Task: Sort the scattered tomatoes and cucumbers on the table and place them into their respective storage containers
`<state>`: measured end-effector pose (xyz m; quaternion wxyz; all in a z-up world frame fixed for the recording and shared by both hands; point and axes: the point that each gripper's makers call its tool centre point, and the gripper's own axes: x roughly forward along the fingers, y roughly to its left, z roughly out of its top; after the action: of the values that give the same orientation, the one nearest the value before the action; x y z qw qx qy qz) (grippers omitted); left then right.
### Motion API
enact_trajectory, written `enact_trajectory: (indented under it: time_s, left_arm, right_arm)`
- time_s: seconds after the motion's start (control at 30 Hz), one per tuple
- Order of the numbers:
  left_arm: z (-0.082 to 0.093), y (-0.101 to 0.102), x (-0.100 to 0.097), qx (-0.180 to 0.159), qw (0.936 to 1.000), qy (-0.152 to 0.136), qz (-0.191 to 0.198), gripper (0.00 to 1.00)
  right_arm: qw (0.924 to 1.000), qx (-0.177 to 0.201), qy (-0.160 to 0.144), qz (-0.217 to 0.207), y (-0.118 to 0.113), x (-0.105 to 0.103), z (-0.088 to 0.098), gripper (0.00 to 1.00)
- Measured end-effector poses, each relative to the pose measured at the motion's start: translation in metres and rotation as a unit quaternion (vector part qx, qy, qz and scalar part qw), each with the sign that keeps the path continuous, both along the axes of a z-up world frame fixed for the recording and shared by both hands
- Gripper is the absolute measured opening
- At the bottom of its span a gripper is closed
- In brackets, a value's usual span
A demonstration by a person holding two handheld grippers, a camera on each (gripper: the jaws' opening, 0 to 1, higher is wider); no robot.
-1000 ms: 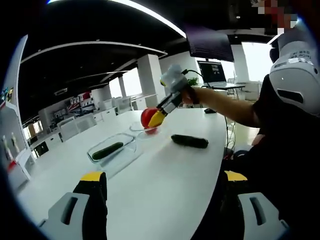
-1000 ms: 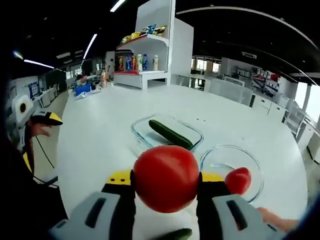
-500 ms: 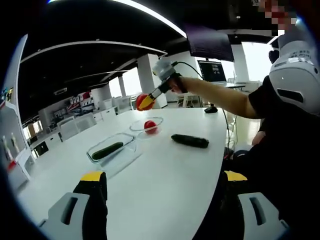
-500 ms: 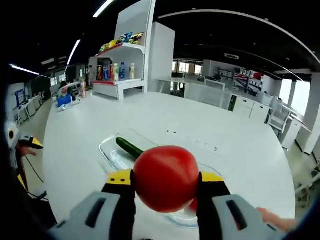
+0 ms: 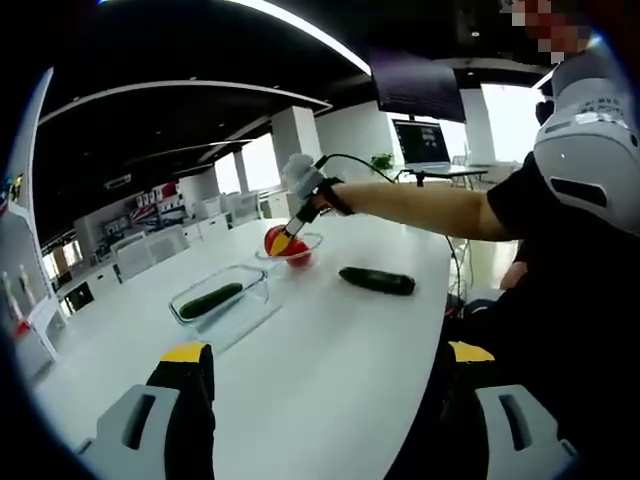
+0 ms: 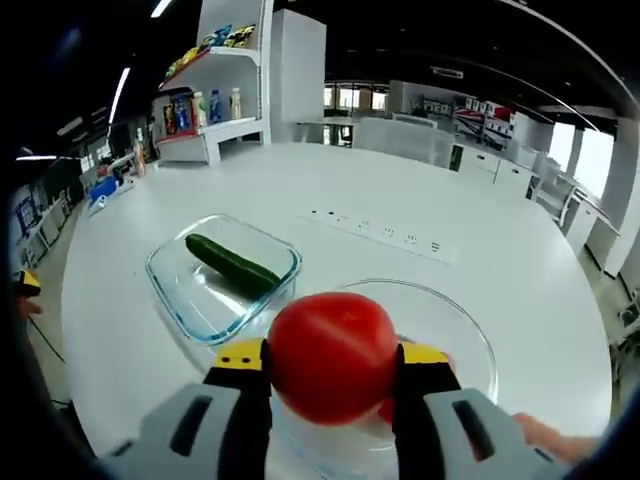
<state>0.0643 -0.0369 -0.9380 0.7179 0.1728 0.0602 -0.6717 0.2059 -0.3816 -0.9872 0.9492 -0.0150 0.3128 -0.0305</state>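
Observation:
My right gripper [image 6: 332, 362] is shut on a red tomato [image 6: 332, 355] and holds it just above the round glass bowl [image 6: 470, 335]. A second tomato [image 6: 388, 408] lies in that bowl, mostly hidden behind the held one. In the left gripper view the right gripper [image 5: 281, 243] reaches in from the right over the bowl [image 5: 310, 240] with its tomato [image 5: 273, 239]. A cucumber [image 6: 232, 265] lies in the rectangular glass container [image 6: 170, 290]. A loose cucumber [image 5: 376, 281] rests on the white table [image 5: 330, 370]. My left gripper [image 5: 320, 365] stands open near the table's front edge, holding nothing.
The person's arm [image 5: 420, 207] and body [image 5: 570, 260] fill the right of the left gripper view. A monitor [image 5: 423, 141] stands at the far table end. A power strip [image 6: 375, 232] lies behind the bowl. White shelves with bottles [image 6: 210, 105] stand beyond the table.
The right gripper has carried the tomato from above the loose cucumber, over and then down toward the round bowl. The left gripper has stayed still.

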Motion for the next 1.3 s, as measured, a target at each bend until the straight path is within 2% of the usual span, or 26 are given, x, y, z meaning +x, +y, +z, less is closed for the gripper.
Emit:
enact_trajectory:
  time_s: [0.07,0.1,0.27,0.3,0.5,0.67,0.87,0.93,1.07,1.17,1.23,1.3]
  left_arm:
    - [-0.004,-0.001,0.000,0.006,1.0000,0.001,-0.002,0.94]
    - [-0.005,-0.002,0.000,0.008,1.0000,0.001,-0.003,0.94]
    - [-0.006,-0.004,0.003,0.009,0.9999,0.004,-0.005,0.93]
    - [-0.006,-0.004,0.003,0.009,0.9999,0.004,-0.005,0.93]
    - [-0.008,-0.008,0.006,0.010,0.9999,0.008,-0.009,0.93]
    - [-0.010,-0.009,0.006,0.011,0.9998,0.011,-0.010,0.93]
    - [-0.011,-0.009,0.007,0.011,0.9998,0.012,-0.007,0.93]
    - [-0.011,-0.010,0.006,0.012,0.9999,0.011,-0.007,0.93]
    - [-0.011,-0.011,0.003,0.014,0.9998,0.008,-0.009,0.93]
    - [-0.011,-0.011,0.001,0.015,0.9998,0.006,-0.011,0.93]
    - [-0.010,-0.011,0.001,0.014,0.9998,0.006,-0.010,0.93]
    - [-0.009,-0.011,0.001,0.014,0.9998,0.005,-0.010,0.93]
  right_arm:
    - [1.0000,0.005,0.004,-0.004,-0.003,0.002,-0.006,0.44]
    - [0.9998,0.019,0.000,-0.009,-0.004,0.003,-0.004,0.44]
    - [0.9993,0.037,-0.004,-0.010,-0.003,0.004,-0.005,0.44]
    - [0.9989,0.040,-0.022,-0.013,-0.004,0.008,-0.001,0.44]
    - [0.9995,0.029,-0.013,-0.002,-0.003,0.006,-0.003,0.45]
    - [0.9995,0.013,-0.025,0.016,0.001,0.004,-0.001,0.47]
    - [0.9990,-0.017,-0.020,0.036,0.000,0.001,-0.010,0.67]
    - [0.9986,-0.024,-0.027,0.039,-0.002,0.002,-0.008,0.72]
    - [0.9973,-0.017,-0.056,0.044,0.001,0.004,-0.001,0.91]
    - [0.9971,-0.019,-0.061,0.040,0.005,-0.004,0.001,0.97]
    - [0.9970,-0.019,-0.060,0.045,-0.001,-0.001,0.002,0.97]
    - [0.9964,-0.008,-0.068,0.050,0.003,-0.002,0.004,0.97]
